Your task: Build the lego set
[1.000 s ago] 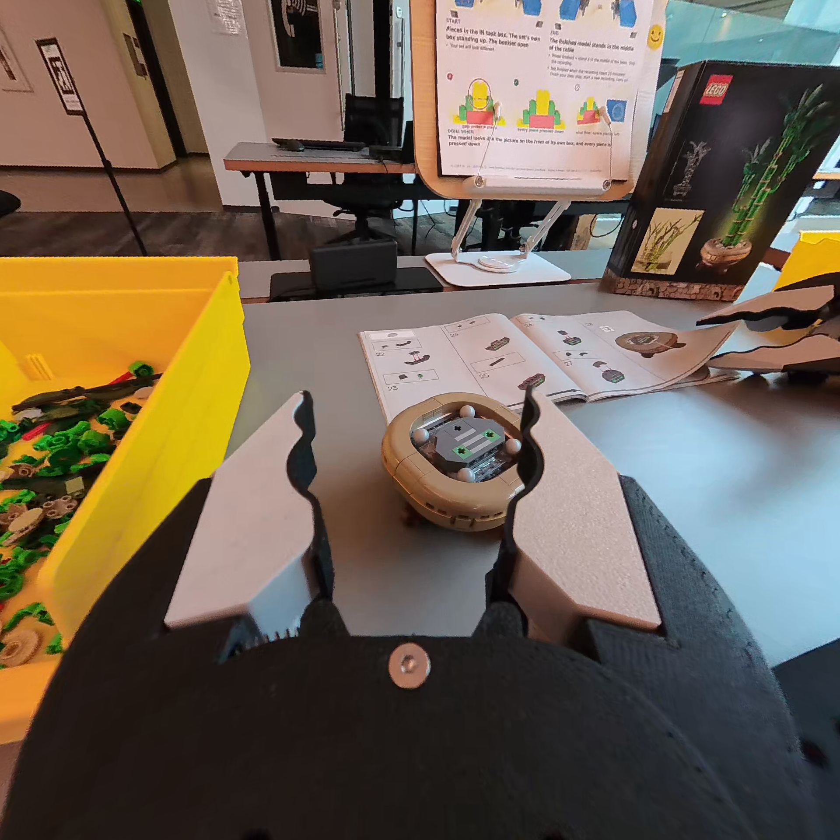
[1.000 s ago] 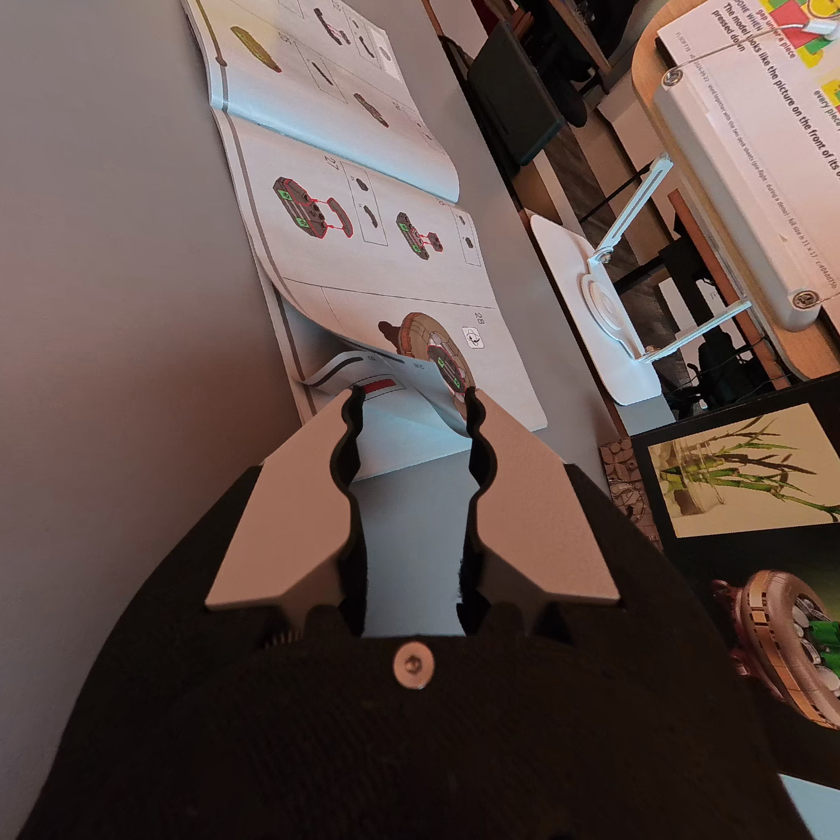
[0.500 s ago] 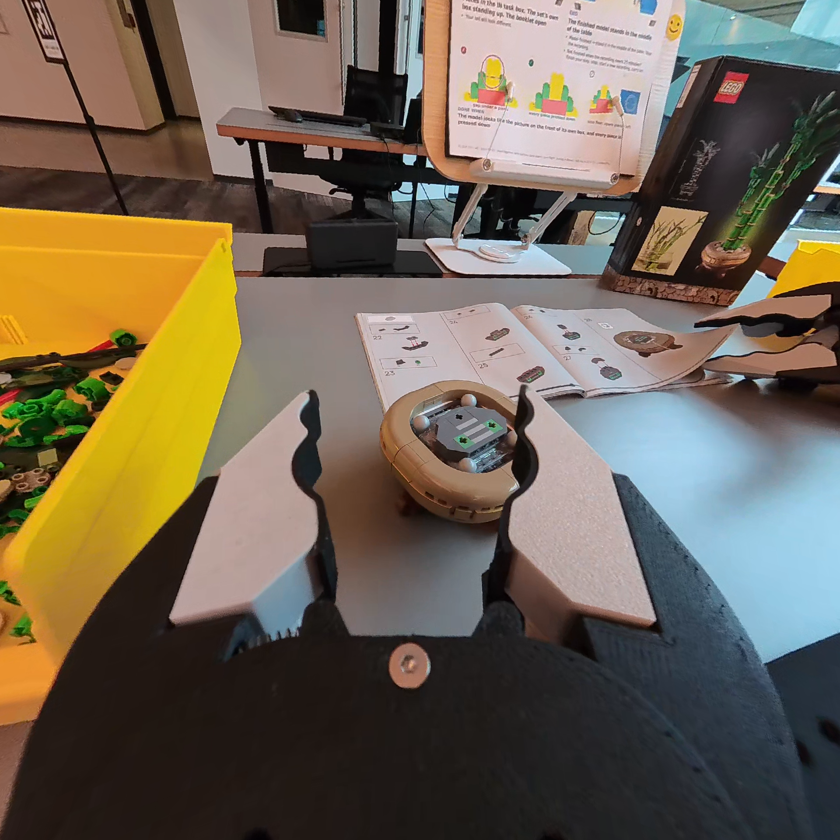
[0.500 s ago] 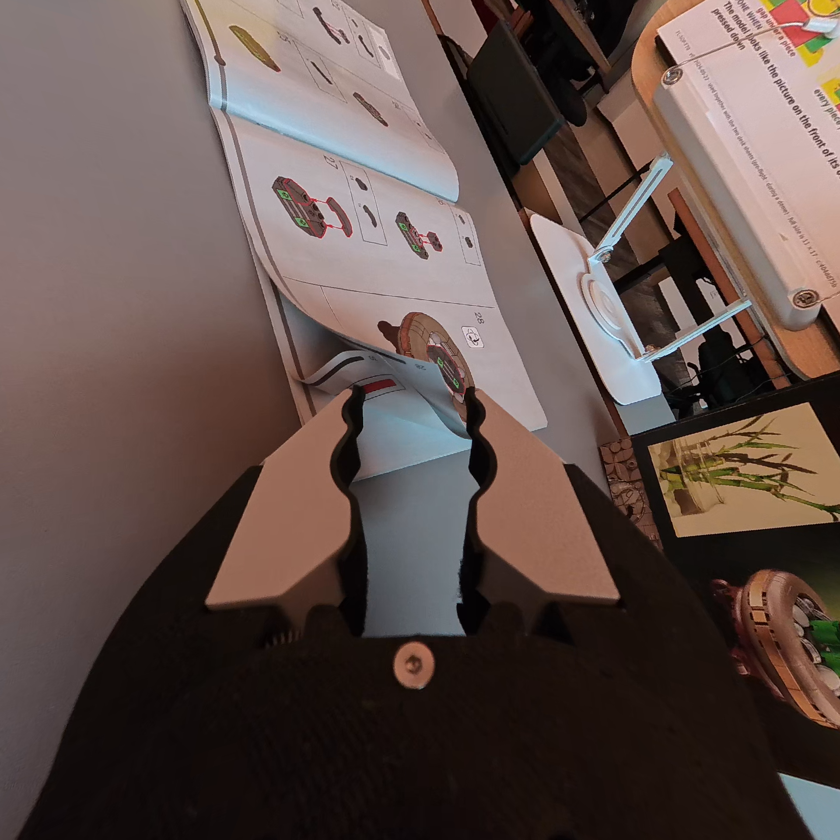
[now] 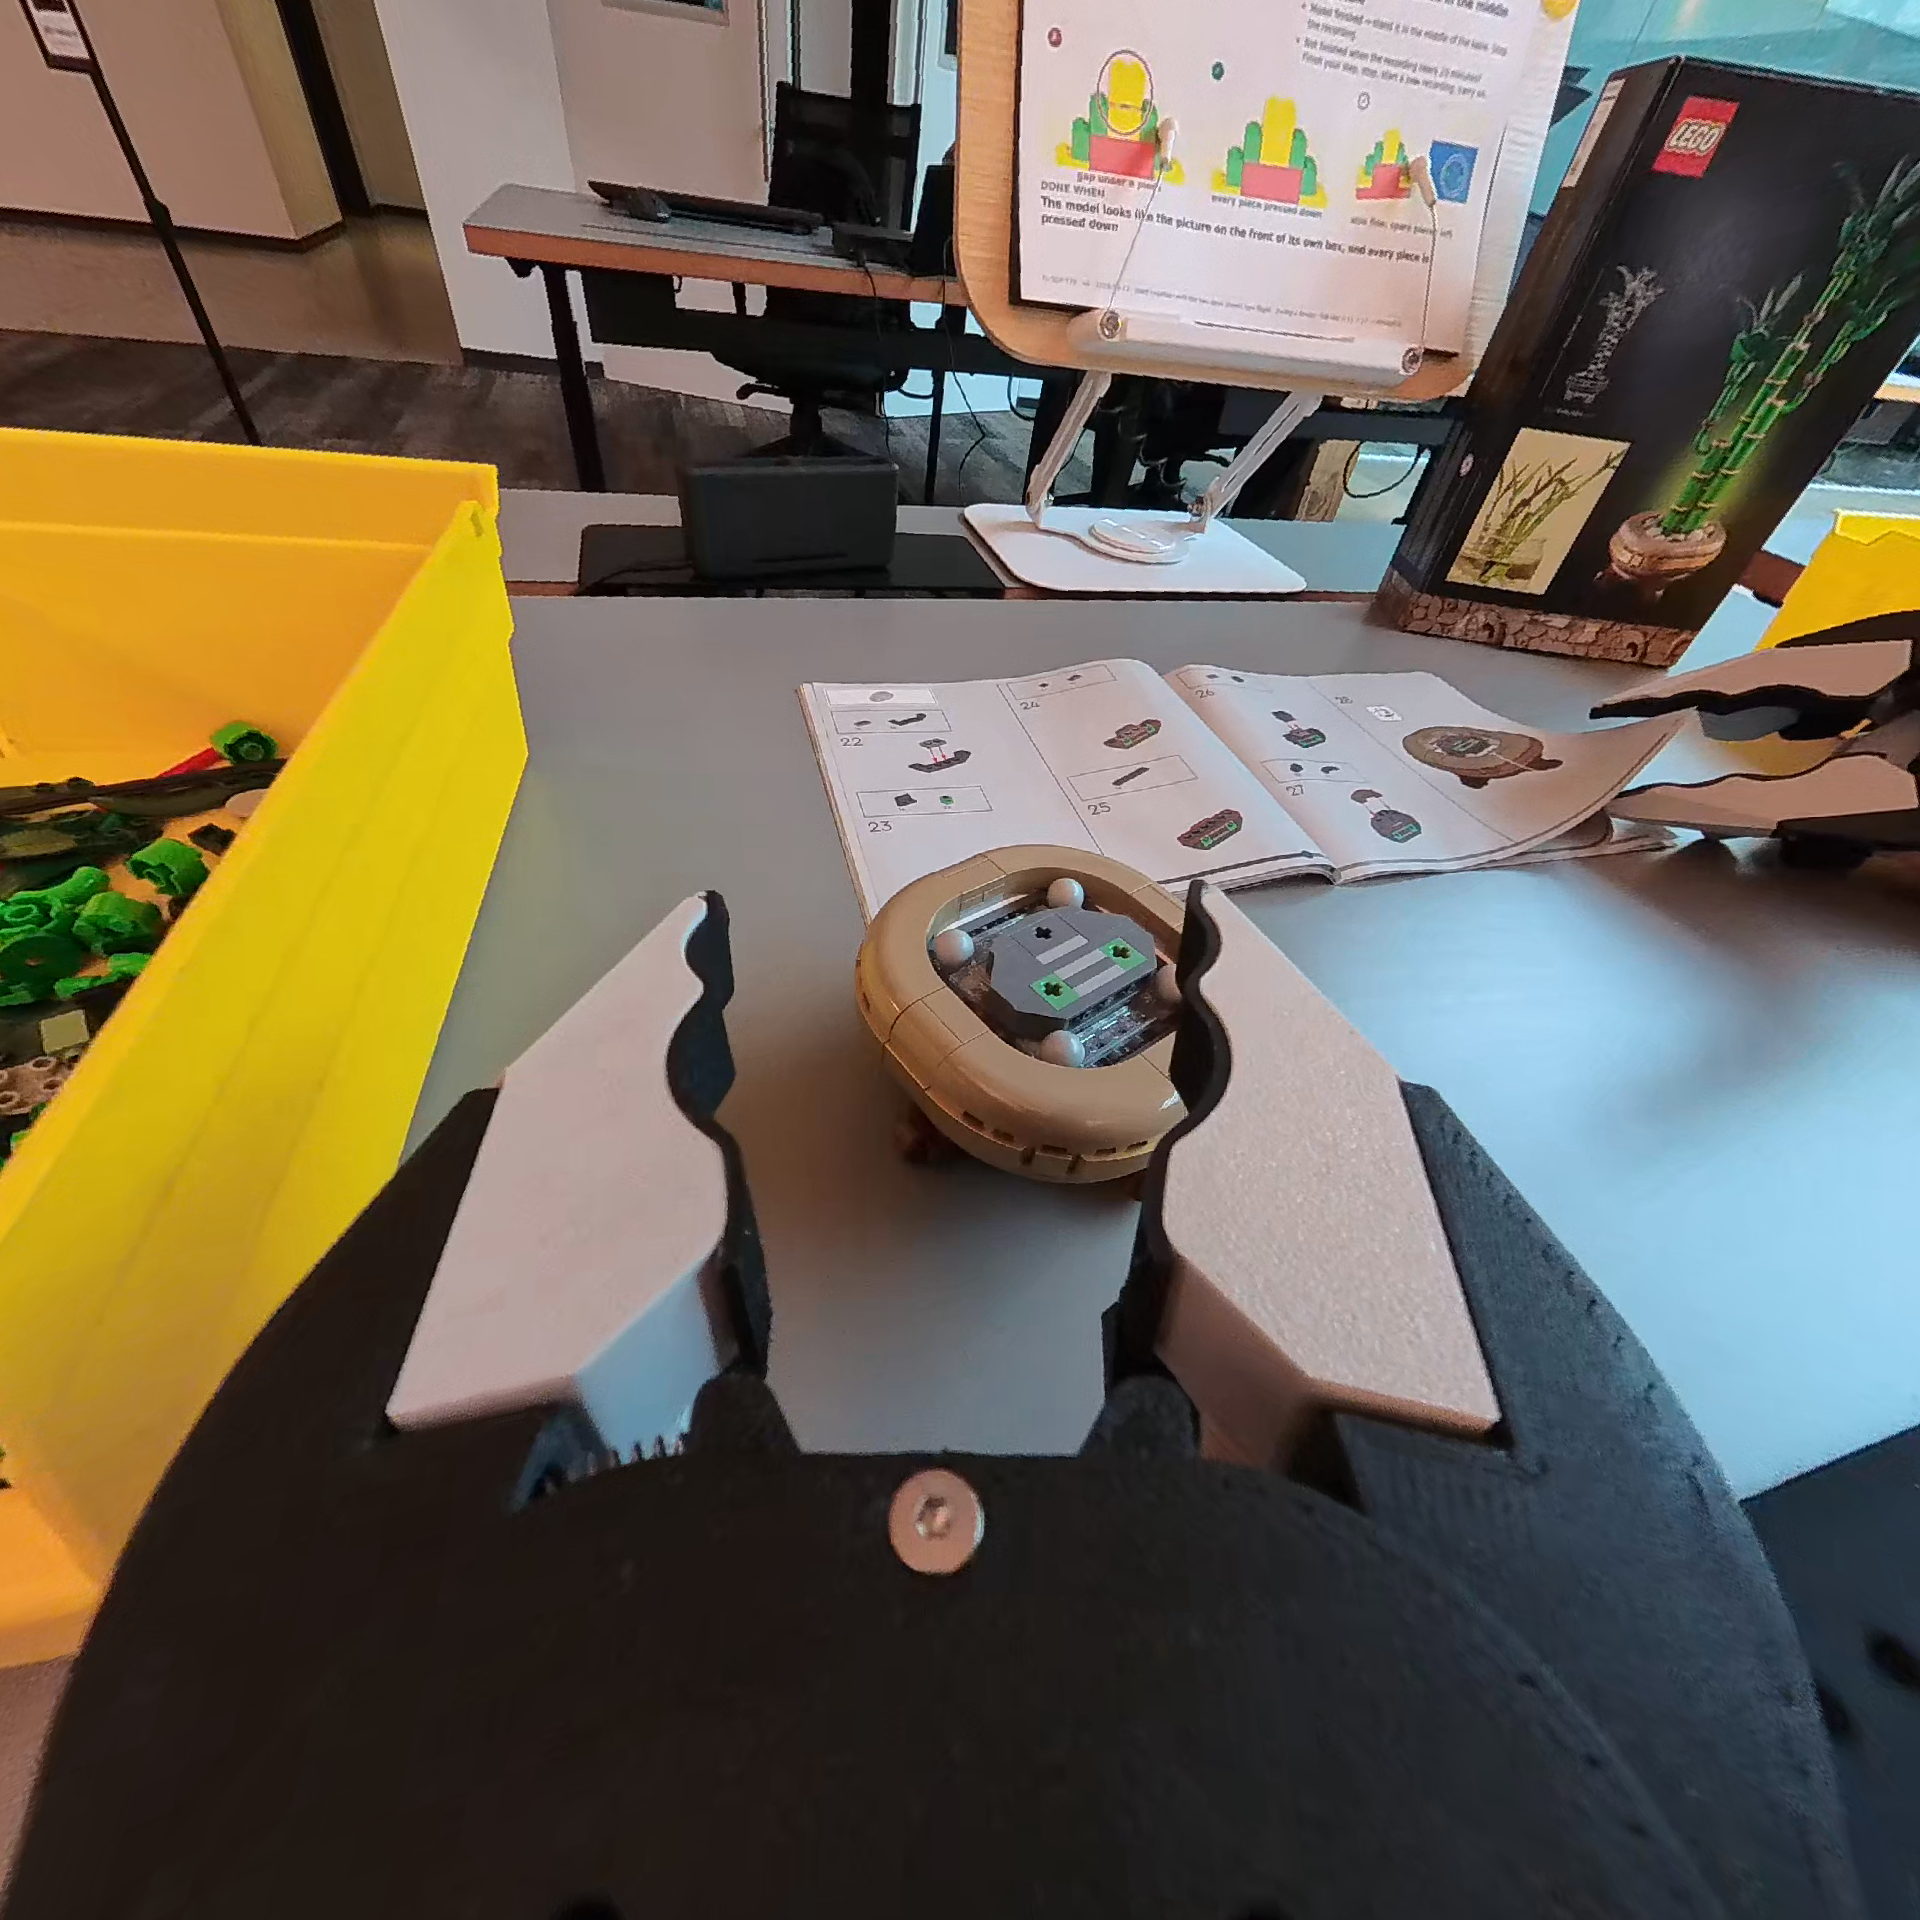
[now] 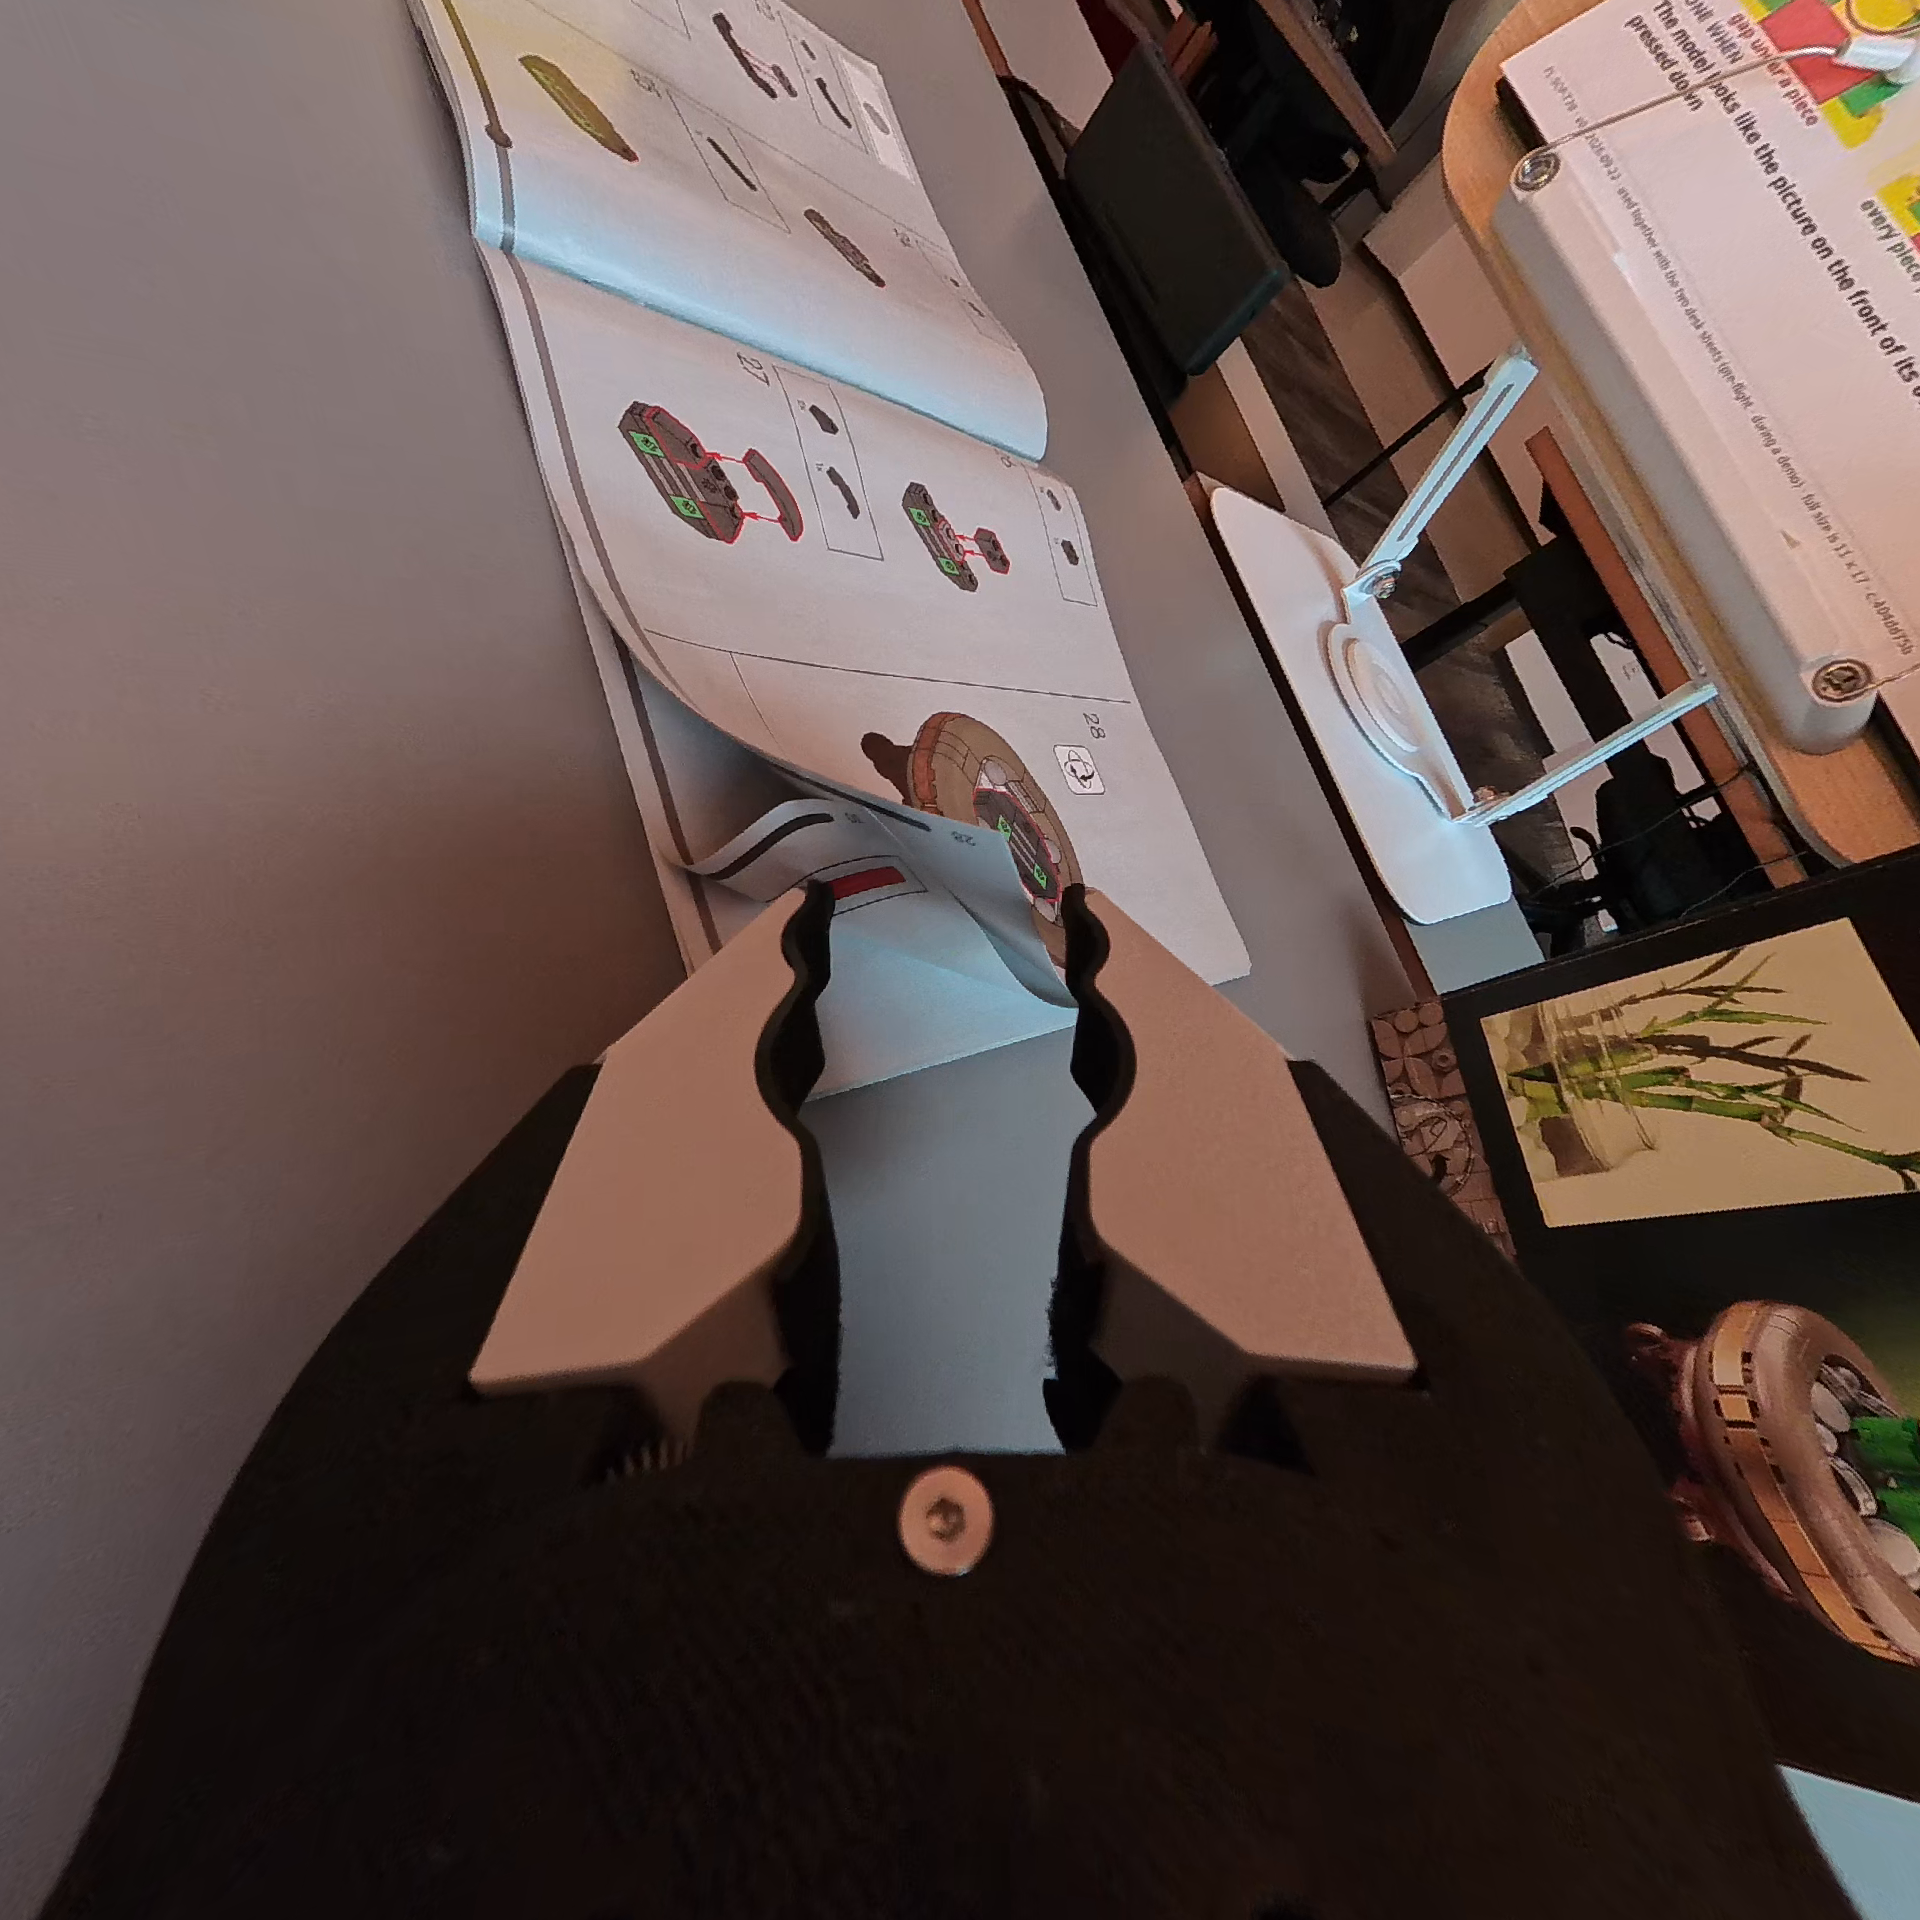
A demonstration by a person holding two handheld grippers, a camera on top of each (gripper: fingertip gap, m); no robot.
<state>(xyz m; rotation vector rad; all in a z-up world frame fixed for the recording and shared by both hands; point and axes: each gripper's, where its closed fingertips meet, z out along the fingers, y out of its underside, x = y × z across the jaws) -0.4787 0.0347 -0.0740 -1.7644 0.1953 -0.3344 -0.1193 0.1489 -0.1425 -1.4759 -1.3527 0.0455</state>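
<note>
Tan and rounded, the pot base sits on the grey worktop at the booklet's six o'clock. The left claw gapes empty. The right claw, parted, should pinch only the lifted page, then turn it slowly.

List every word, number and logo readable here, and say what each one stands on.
I do not quote writing; these things bear it:
Open instruction booklet: legible step numbers beside the diagrams.
Dark set box: red brand logo at its top corner.
Sheet on the white stand: legible printed lines under brick drawings.
Sign on the black pole: too small to read.
</note>
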